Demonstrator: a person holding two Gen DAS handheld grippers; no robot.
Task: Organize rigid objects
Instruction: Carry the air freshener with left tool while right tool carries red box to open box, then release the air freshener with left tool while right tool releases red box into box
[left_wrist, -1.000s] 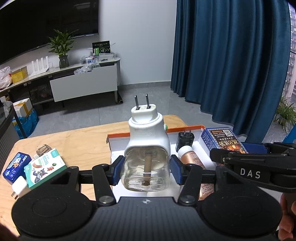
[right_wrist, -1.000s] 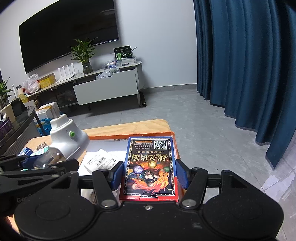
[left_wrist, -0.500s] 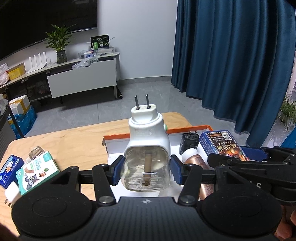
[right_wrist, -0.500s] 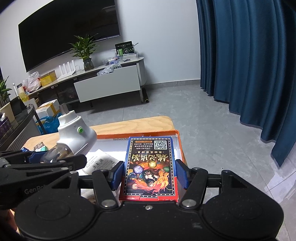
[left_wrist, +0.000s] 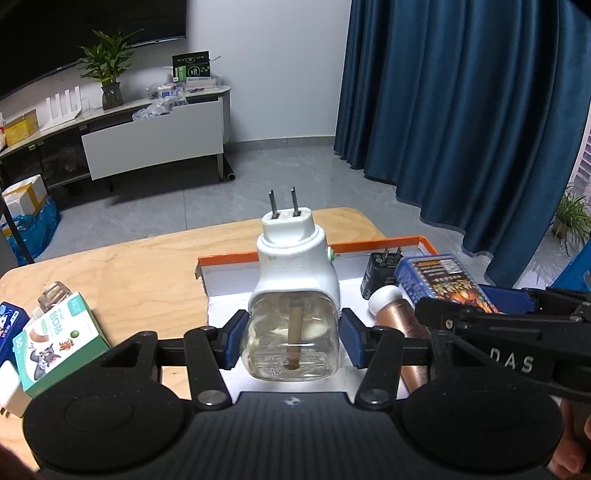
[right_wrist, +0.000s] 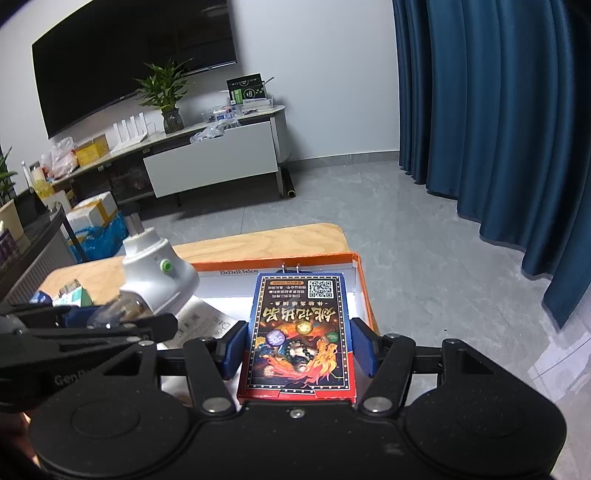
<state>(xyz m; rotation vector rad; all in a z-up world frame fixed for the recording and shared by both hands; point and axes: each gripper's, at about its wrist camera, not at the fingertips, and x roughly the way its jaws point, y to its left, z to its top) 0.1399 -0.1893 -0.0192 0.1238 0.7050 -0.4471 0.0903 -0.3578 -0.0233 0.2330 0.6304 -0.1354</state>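
The left gripper (left_wrist: 291, 343) clamps a plug-in mosquito repeller (left_wrist: 293, 295) by its clear bottle, over the orange-rimmed box (left_wrist: 384, 245). The right gripper (right_wrist: 298, 349) stands half open, the card box (right_wrist: 299, 332) between its pads above the same box; whether they press it, I cannot tell.

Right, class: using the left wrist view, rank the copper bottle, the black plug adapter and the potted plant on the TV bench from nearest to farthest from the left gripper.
1. Copper bottle: lying in the orange-rimmed box, just right of the left gripper.
2. Black plug adapter: farther back in the box, beyond the bottle's white cap.
3. Potted plant: across the room, upper left.
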